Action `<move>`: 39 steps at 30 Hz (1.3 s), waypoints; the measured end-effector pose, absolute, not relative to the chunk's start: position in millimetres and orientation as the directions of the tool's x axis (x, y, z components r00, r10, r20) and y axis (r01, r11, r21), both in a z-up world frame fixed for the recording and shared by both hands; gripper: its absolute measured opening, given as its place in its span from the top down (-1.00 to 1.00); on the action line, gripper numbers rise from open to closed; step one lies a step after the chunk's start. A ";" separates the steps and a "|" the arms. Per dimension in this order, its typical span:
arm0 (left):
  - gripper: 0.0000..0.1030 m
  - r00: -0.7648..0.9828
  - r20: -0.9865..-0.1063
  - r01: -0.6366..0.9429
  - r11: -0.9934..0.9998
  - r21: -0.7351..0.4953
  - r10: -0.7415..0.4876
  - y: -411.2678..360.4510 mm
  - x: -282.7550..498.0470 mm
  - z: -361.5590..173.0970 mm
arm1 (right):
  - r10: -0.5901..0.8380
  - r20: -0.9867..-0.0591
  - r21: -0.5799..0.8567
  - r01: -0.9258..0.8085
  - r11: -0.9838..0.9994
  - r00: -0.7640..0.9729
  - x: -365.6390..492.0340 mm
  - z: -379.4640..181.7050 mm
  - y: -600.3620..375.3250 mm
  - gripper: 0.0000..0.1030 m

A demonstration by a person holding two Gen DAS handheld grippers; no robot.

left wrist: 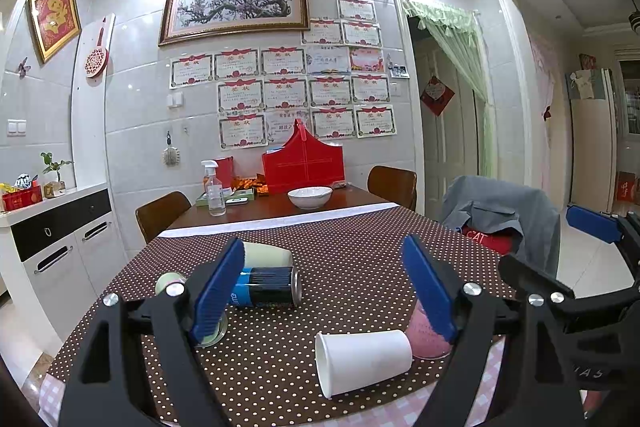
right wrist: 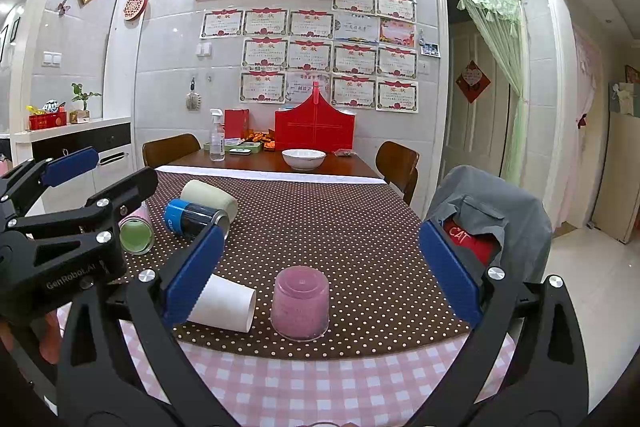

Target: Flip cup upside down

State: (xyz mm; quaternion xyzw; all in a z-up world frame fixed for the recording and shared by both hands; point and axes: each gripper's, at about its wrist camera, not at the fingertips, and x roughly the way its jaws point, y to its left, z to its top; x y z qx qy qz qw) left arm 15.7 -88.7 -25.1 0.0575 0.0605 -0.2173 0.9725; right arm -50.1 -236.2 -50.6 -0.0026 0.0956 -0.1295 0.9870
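Both claws spread wide and holding nothing, left gripper (left wrist: 324, 291) above white paper cup (left wrist: 364, 361) lying sideways near table's front edge beside pink cup (right wrist: 300, 303): risk of crushing or rolling it away if squeezed carelessly.

Both wrist cameras sit low over the near edge of the table (left wrist: 360, 267), facing along it toward the certificate-covered wall (right wrist: 328, 51). The left view stands to the left, close above the white paper cup (left wrist: 362, 361); the right view looks closely down on the pink cup (right wrist: 300, 303). Each catches the other's gripper at its edge.
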 end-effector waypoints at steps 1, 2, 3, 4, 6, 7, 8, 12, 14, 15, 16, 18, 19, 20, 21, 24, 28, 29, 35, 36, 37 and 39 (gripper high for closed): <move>-0.55 0.898 -0.143 0.430 0.899 0.085 -0.416 -90.3 15.2 -25.0 | -0.257 -0.187 -0.031 0.256 0.966 0.948 -50.3 -50.6 -236.1 -0.87; -0.55 0.898 -0.143 0.431 0.898 0.085 -0.417 -89.5 15.4 -25.0 | -0.257 -0.187 -0.031 0.256 0.966 0.948 -50.2 -50.5 -236.0 -0.87; -0.55 0.898 -0.143 0.430 0.899 0.086 -0.417 -88.9 15.5 -24.9 | -0.256 -0.188 -0.030 0.255 0.966 0.948 -50.2 -50.4 -236.2 -0.87; -0.55 0.898 -0.142 0.430 0.899 0.087 -0.416 -90.5 15.2 -25.0 | -0.256 -0.188 -0.030 0.255 0.966 0.948 -50.1 -50.5 -236.3 -0.87; -0.55 0.898 -0.142 0.430 0.899 0.086 -0.416 -91.3 14.9 -25.1 | -0.256 -0.187 -0.030 0.255 0.966 0.948 -50.3 -50.5 -236.1 -0.87; -0.55 0.898 -0.142 0.430 0.899 0.086 -0.416 -90.5 15.2 -25.0 | -0.256 -0.187 -0.031 0.255 0.966 0.948 -50.2 -50.4 -236.2 -0.87; -0.55 0.898 -0.143 0.430 0.898 0.086 -0.417 -91.3 15.1 -25.0 | -0.256 -0.188 -0.031 0.255 0.966 0.948 -50.1 -50.4 -236.2 -0.87; -0.55 0.898 -0.144 0.431 0.898 0.087 -0.417 -89.4 15.5 -24.7 | -0.256 -0.188 -0.031 0.255 0.966 0.948 -50.2 -50.3 -236.3 -0.87; -0.55 0.898 -0.144 0.429 0.899 0.087 -0.415 -87.2 16.2 -25.5 | -0.256 -0.188 -0.031 0.255 0.966 0.948 -50.2 -50.3 -236.3 -0.87; -0.55 0.898 -0.144 0.429 0.899 0.087 -0.415 -86.4 16.5 -25.4 | -0.257 -0.188 -0.031 0.255 0.966 0.948 -50.2 -50.3 -236.2 -0.87; -0.55 0.898 -0.144 0.430 0.899 0.087 -0.415 -86.4 16.5 -25.4 | -0.256 -0.188 -0.031 0.255 0.966 0.948 -50.2 -50.3 -236.3 -0.87; -0.55 0.900 -0.143 0.427 0.900 0.091 -0.412 -87.8 15.8 -26.5 | -0.257 -0.189 -0.033 0.256 0.966 0.948 -49.9 -50.3 -236.4 -0.87; -0.55 0.901 -0.142 0.424 0.901 0.094 -0.410 -85.8 16.4 -27.2 | -0.258 -0.189 -0.033 0.256 0.966 0.948 -50.3 -51.2 -237.0 -0.87; -0.55 0.902 -0.142 0.423 0.901 0.096 -0.408 -83.8 16.8 -27.4 | -0.258 -0.189 -0.033 0.256 0.966 0.947 -50.3 -51.8 -237.7 -0.87; -0.55 0.902 -0.141 0.422 0.901 0.097 -0.407 -81.8 17.1 -27.9 | -0.257 -0.190 -0.032 0.256 0.966 0.947 -50.3 -51.8 -238.1 -0.87; -0.55 0.902 -0.142 0.422 0.901 0.098 -0.407 -78.2 17.7 -28.9 | -0.257 -0.189 -0.032 0.255 0.966 0.948 -50.2 -51.8 -237.5 -0.87; -0.55 0.902 -0.145 0.423 0.901 0.098 -0.407 -78.5 17.8 -29.3 | -0.257 -0.190 -0.032 0.255 0.966 0.948 -50.1 -51.5 -237.2 -0.87; -0.55 0.902 -0.146 0.423 0.901 0.099 -0.407 -77.8 18.0 -29.6 | -0.257 -0.190 -0.032 0.256 0.966 0.948 -50.1 -51.5 -237.0 -0.87; -0.55 0.901 -0.158 0.422 0.901 0.104 -0.404 -75.5 21.3 -31.9 | -0.259 -0.197 -0.034 0.258 0.966 0.945 -50.3 -55.0 -241.5 -0.87; -0.55 0.901 -0.163 0.421 0.901 0.105 -0.402 -72.9 22.6 -32.7 | -0.261 -0.200 -0.035 0.259 0.965 0.945 -50.5 -56.9 -243.4 -0.87; -0.55 0.901 -0.167 0.420 0.901 0.107 -0.400 -73.9 23.0 -33.4 | -0.262 -0.203 -0.036 0.260 0.965 0.944 -50.4 -59.3 -245.0 -0.87; -0.55 0.902 -0.177 0.417 0.902 0.112 -0.395 -77.0 25.3 -34.5 | -0.265 -0.210 -0.038 0.263 0.964 0.941 -50.2 -62.7 -248.2 -0.87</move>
